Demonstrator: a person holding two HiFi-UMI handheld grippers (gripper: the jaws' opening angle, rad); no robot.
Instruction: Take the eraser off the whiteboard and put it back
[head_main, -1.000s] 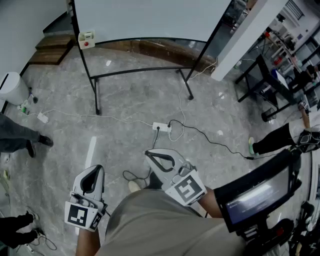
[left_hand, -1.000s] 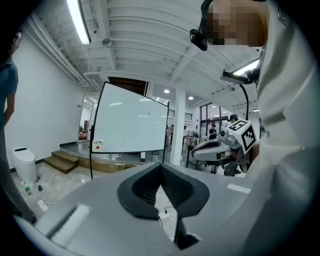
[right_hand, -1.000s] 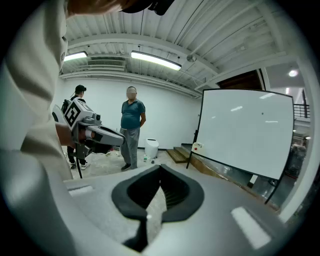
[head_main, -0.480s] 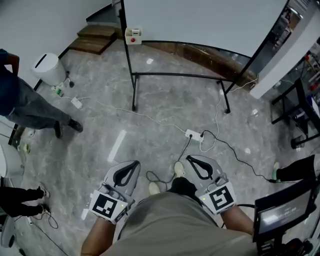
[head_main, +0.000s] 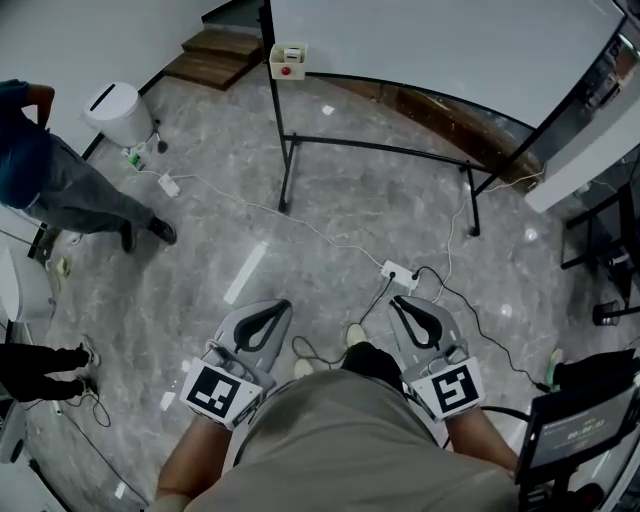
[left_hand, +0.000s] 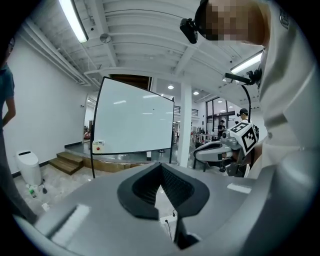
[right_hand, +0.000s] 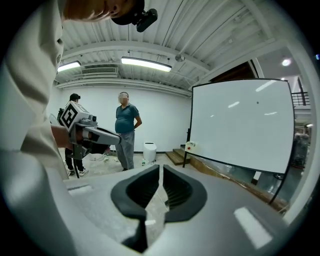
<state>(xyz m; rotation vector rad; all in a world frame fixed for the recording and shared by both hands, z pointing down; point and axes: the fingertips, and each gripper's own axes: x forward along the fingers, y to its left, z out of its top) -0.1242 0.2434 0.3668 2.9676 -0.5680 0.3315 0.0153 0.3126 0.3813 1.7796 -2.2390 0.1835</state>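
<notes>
So far nothing is done: your left claw (head_main: 266, 308) and right claw (head_main: 410, 306) are clenched on nothing, the eraser (head_main: 289, 58) sits well ahead of both at the whiteboard (head_main: 440, 40) corner, and approach, removal and return all remain.

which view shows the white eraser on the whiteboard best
The head view: the small white eraser with a red spot is largest there, at a lower corner of the whiteboard. Both gripper views show it tiny.
</notes>
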